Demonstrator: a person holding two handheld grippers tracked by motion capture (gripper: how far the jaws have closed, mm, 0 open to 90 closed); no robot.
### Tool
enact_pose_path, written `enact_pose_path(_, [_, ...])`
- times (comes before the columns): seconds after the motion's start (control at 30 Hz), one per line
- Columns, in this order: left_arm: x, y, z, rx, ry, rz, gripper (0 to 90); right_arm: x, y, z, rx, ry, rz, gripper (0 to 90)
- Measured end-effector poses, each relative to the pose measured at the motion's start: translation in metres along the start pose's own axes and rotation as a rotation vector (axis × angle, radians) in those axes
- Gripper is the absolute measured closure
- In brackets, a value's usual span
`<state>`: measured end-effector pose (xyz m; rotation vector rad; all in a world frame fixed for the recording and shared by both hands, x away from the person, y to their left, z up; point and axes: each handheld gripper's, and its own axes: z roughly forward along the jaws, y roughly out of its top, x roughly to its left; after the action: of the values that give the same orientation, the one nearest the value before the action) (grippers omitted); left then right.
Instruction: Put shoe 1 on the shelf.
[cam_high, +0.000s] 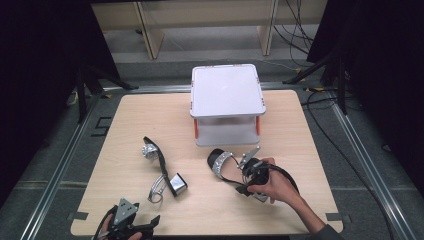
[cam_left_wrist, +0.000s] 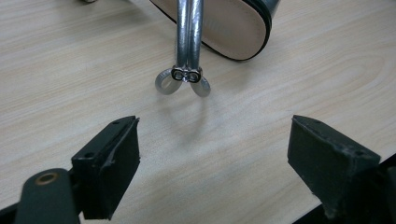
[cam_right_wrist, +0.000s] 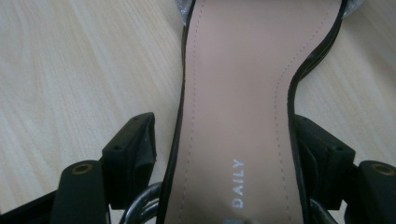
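My left gripper is black, with a grey three-cornered plate on its top that has small dark holes. Its two jaws are thick black blocks with worn edges, and one arm carries a brass-coloured ring around a screw hole. My right gripper is black also, with a grey plate and a black cable. My sleeve is grey.
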<state>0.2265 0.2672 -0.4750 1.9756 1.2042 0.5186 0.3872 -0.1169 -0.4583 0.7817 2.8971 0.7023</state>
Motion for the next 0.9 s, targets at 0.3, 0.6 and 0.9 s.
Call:
enact_pose_path(0.3, [0.001,0.000,0.000,0.005,0.000,0.009,16.5,-0.001,0.006,0.002,0.002,-0.025,0.049,41.7])
enact_pose_path(0.6, [0.001,0.000,0.000,-0.004,-0.004,0.002,16.5,0.002,0.009,0.002,0.012,-0.062,0.024,42.3])
enact_pose_path(0.9, [0.002,0.000,-0.001,-0.012,-0.004,-0.003,16.5,0.006,0.016,-0.011,-0.017,-0.040,0.005,42.5])
